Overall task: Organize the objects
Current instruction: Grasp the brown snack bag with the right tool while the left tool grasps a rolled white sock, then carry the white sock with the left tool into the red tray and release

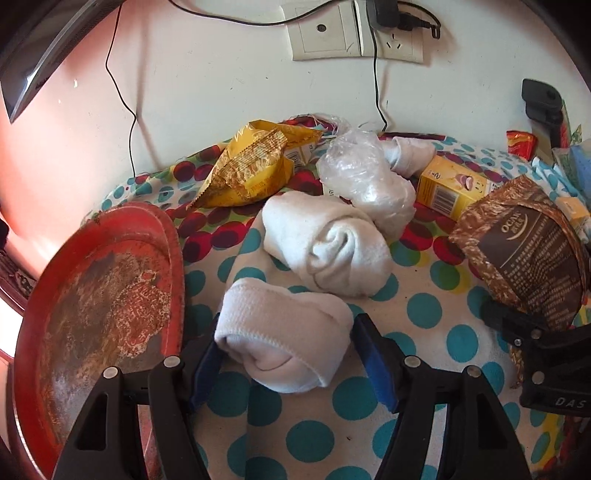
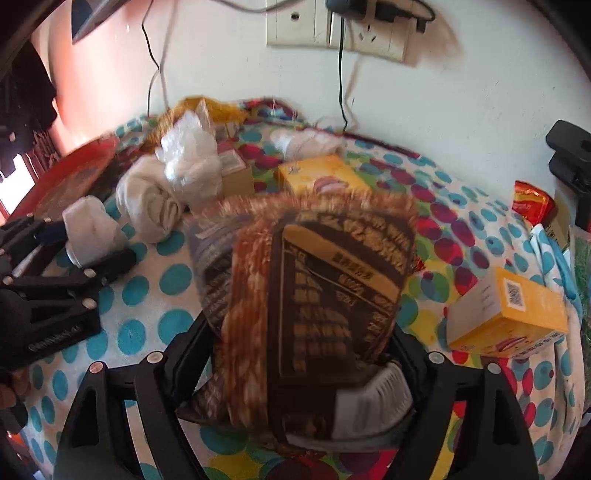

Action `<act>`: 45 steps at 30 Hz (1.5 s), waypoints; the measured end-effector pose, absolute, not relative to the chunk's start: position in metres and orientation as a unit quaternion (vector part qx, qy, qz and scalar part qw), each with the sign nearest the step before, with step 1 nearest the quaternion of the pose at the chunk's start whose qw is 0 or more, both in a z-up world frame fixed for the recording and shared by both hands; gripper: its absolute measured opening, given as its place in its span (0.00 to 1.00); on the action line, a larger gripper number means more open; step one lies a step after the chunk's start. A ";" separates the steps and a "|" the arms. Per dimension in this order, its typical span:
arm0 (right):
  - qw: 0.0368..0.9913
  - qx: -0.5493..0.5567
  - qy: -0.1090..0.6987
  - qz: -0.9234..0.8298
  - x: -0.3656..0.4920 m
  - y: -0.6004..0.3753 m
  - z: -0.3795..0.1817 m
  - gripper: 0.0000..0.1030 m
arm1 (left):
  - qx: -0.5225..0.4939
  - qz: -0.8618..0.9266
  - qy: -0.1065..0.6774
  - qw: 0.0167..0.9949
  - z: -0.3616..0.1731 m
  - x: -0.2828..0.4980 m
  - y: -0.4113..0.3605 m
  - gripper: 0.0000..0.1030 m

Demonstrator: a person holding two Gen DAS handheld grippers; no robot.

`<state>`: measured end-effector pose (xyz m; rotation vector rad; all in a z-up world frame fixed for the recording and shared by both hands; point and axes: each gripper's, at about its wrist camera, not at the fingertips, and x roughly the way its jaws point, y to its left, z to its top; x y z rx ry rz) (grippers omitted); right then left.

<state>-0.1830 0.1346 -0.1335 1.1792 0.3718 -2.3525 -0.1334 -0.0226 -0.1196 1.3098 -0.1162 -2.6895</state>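
Note:
A small rolled white sock (image 1: 280, 332) lies on the dotted cloth (image 1: 424, 306). My left gripper (image 1: 288, 350) straddles it, open, with its blue pads close on either side and no squeeze visible. The right wrist view also catches this left gripper (image 2: 85, 243) around the sock (image 2: 88, 229) at the far left. My right gripper (image 2: 301, 332) is shut on a brown snack bag (image 2: 314, 277), which fills the space between its fingers and looks blurred. In the left wrist view the brown bag (image 1: 524, 251) stands up from the right gripper (image 1: 517, 328).
A worn red tray (image 1: 110, 295) leans at the left. Behind the sock are a bigger rolled white sock (image 1: 325, 247), a clear plastic bag (image 1: 362, 184), a yellow snack bag (image 1: 251, 170) and a yellow box (image 1: 450, 188). Another yellow box (image 2: 509, 314) lies right. Cables hang from wall sockets (image 1: 354, 33).

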 end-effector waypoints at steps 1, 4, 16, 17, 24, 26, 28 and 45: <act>0.240 0.430 0.137 -0.860 -0.182 0.135 -0.133 0.80 | 0.431 -0.899 -0.034 0.063 -0.120 -0.132 -0.024 0.67; 0.240 0.431 0.135 -0.859 -0.182 0.136 -0.135 0.80 | 0.430 -0.901 -0.032 0.050 -0.121 -0.131 -0.023 0.67; 0.229 0.409 0.124 -0.875 -0.176 0.143 -0.129 0.79 | 0.415 -0.909 -0.008 0.021 -0.117 -0.127 -0.024 0.51; 0.231 0.397 0.123 -0.880 -0.172 0.144 -0.126 0.79 | 0.413 -0.910 -0.007 0.021 -0.116 -0.126 -0.024 0.51; 0.209 0.342 0.141 -0.905 -0.154 0.143 -0.115 0.79 | 0.411 -0.911 -0.013 0.023 -0.115 -0.126 -0.023 0.51; 0.203 0.345 0.136 -0.906 -0.155 0.145 -0.115 0.79 | 0.406 -0.913 -0.019 0.028 -0.114 -0.124 -0.021 0.51; 0.196 0.347 0.130 -0.908 -0.157 0.147 -0.116 0.79 | 0.403 -0.914 -0.027 0.030 -0.113 -0.123 -0.019 0.51; 0.169 0.336 0.161 -0.913 -0.154 0.140 -0.116 0.79 | 0.393 -0.918 -0.040 0.039 -0.104 -0.108 -0.017 0.51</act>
